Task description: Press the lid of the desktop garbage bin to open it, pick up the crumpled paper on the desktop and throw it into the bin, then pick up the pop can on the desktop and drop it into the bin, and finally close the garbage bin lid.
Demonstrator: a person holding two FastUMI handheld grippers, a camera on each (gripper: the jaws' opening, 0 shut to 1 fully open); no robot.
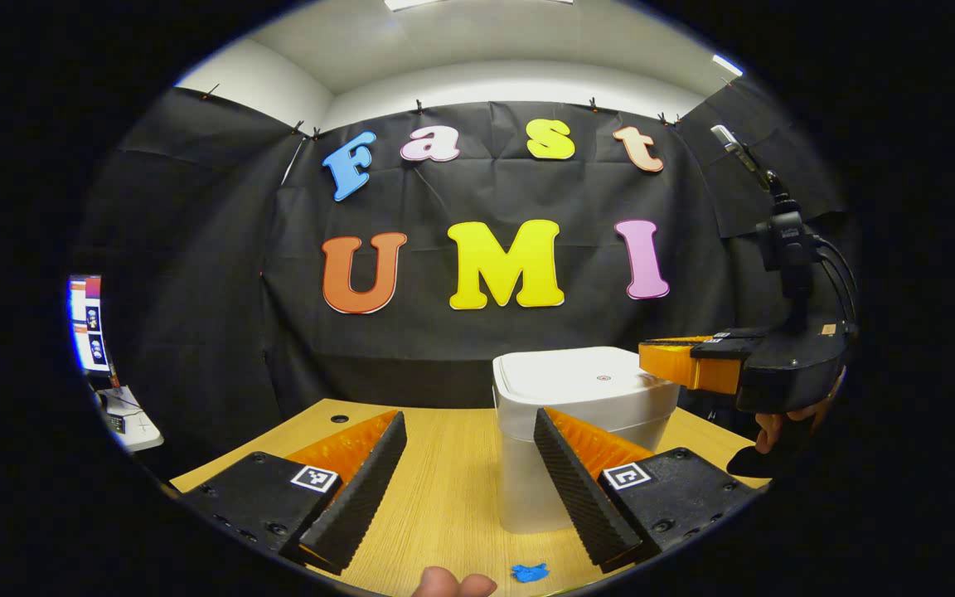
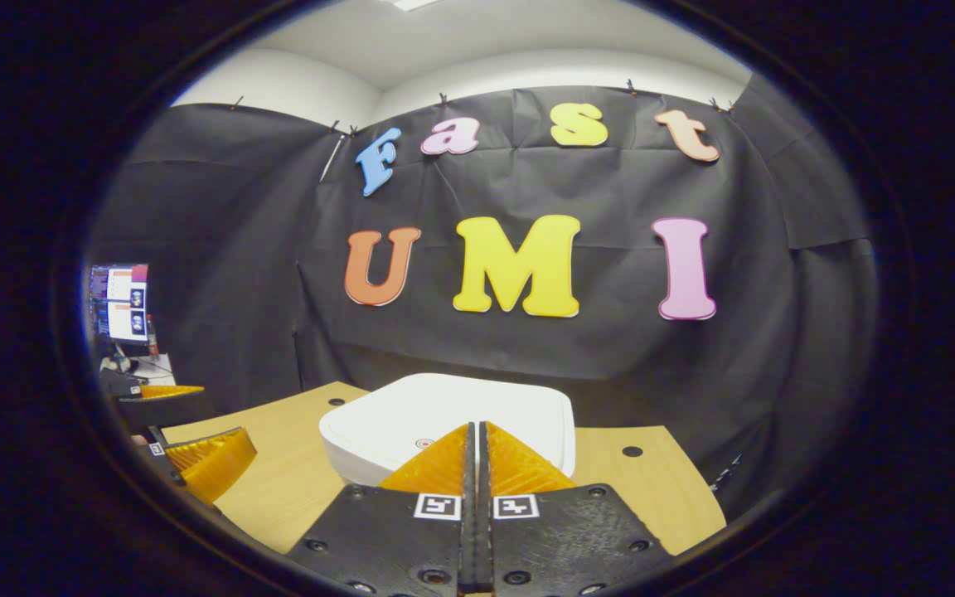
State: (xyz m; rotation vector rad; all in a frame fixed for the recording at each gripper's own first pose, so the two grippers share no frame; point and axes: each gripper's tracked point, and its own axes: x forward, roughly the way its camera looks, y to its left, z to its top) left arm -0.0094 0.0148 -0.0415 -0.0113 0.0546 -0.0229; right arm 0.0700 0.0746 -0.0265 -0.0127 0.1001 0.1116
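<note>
The white garbage bin (image 1: 527,464) stands on the wooden table with its lid (image 1: 569,377) down flat. My left gripper (image 1: 469,435) is open low over the table, its fingers either side of the bin's front left corner without touching it. My right gripper (image 2: 477,427) is shut with nothing between its fingers. Its tips hang just over the lid (image 2: 395,414), close to a small round mark (image 2: 424,444). In the left gripper view the right gripper (image 1: 650,361) reaches in from the right at the lid's right edge, held by a hand (image 1: 776,423).
A small blue scrap (image 1: 530,572) lies on the table (image 1: 444,497) near its front edge, beside a fingertip (image 1: 453,584). A monitor (image 2: 118,303) and a side desk (image 1: 133,423) stand at far left. The table has cable holes (image 2: 632,452). The left gripper (image 2: 204,460) sits at the left.
</note>
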